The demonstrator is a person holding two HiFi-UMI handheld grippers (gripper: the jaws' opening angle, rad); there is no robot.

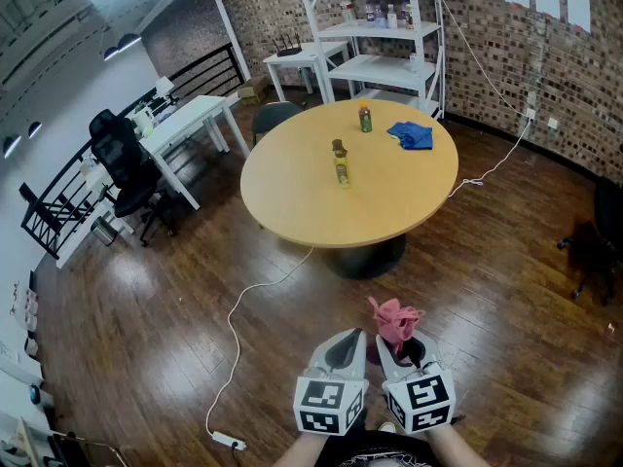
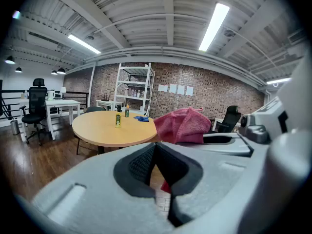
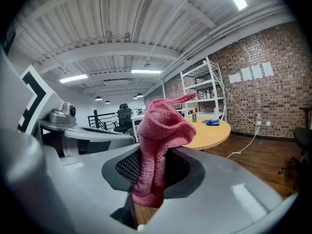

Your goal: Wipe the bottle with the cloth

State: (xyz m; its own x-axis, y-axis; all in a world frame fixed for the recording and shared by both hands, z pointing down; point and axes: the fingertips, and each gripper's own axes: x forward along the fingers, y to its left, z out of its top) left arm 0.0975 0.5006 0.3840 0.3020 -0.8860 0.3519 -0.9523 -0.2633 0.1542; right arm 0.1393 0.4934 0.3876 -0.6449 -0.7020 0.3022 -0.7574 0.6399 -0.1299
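A pink cloth [image 1: 394, 321] sticks up from my right gripper [image 1: 399, 348], whose jaws are shut on it; the same cloth [image 3: 158, 145] fills the middle of the right gripper view. My left gripper [image 1: 343, 350] is shut with nothing in it, close beside the right one, low in the head view. A yellow-green bottle [image 1: 341, 163] with a dark cap stands far ahead on the round wooden table [image 1: 321, 207]. That bottle [image 2: 117, 119] looks small in the left gripper view. Both grippers are well short of the table.
A second bottle [image 1: 365, 118] and a blue cloth [image 1: 412, 135] lie at the table's far side. A white cable [image 1: 238, 329] runs over the wood floor to a power strip [image 1: 228, 441]. White shelving [image 1: 380, 27], white desks [image 1: 185, 125] and black office chairs [image 1: 122, 168] stand behind and left.
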